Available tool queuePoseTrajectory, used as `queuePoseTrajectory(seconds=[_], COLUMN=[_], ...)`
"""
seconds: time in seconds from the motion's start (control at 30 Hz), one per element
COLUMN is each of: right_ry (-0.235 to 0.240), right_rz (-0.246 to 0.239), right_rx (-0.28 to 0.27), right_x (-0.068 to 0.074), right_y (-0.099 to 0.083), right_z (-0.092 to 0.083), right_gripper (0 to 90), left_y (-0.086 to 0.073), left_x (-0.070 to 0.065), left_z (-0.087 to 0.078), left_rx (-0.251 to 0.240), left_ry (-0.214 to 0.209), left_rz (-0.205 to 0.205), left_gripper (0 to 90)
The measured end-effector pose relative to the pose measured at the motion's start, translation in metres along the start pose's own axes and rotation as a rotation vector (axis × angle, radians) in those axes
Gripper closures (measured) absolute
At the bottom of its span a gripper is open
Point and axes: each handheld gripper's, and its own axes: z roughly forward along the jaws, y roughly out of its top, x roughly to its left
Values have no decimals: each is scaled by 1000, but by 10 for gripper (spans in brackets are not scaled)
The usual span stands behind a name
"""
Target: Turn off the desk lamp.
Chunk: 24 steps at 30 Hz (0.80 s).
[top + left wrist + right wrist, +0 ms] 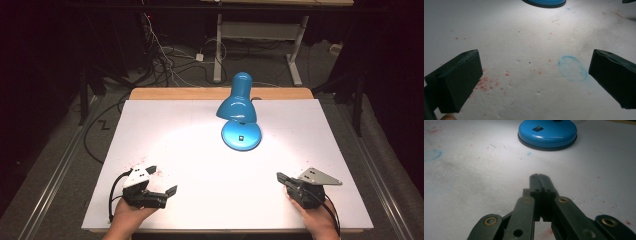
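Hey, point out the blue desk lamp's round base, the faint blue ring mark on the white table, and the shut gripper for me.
Blue desk lamp's round glossy base (547,133): right gripper view, top surface.
Faint blue ring mark (572,68): left gripper view, middle of the ring.
Right gripper (540,177): right gripper view, tips of the shut black jaws.

Lamp (240,112) on table (165,130), far centre; left tongs (163,177) near-left, right tongs (281,177) near-right.

blue lamp (239,102) throws bright glare on the table (165,130), dark surroundings
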Motion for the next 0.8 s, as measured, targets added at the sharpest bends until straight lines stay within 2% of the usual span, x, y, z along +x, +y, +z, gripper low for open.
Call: queuePoseTrajectory(seconds=[0.13,0.23,0.37,0.53,0.8], right_ry=[15,21,25,57,68], right_rz=[-3,-1,-10,-43,-16], right_rx=[0,0,3,15,44], right_x=[4,5,6,10,8], right_y=[3,6,9,16,22], right_z=[5,11,18,31,48], right_gripper=[900,900,900,900,900], left_y=[1,0,0,2,2], left_x=[-1,-1,-1,0,-1], left_z=[0,1,1,-4,-6], left_rx=[-4,2,9,7,-9], left_ry=[6,7,2,-13,-10], left_rz=[30,35,19,19,20], left_gripper=[0,0,0,0,0])
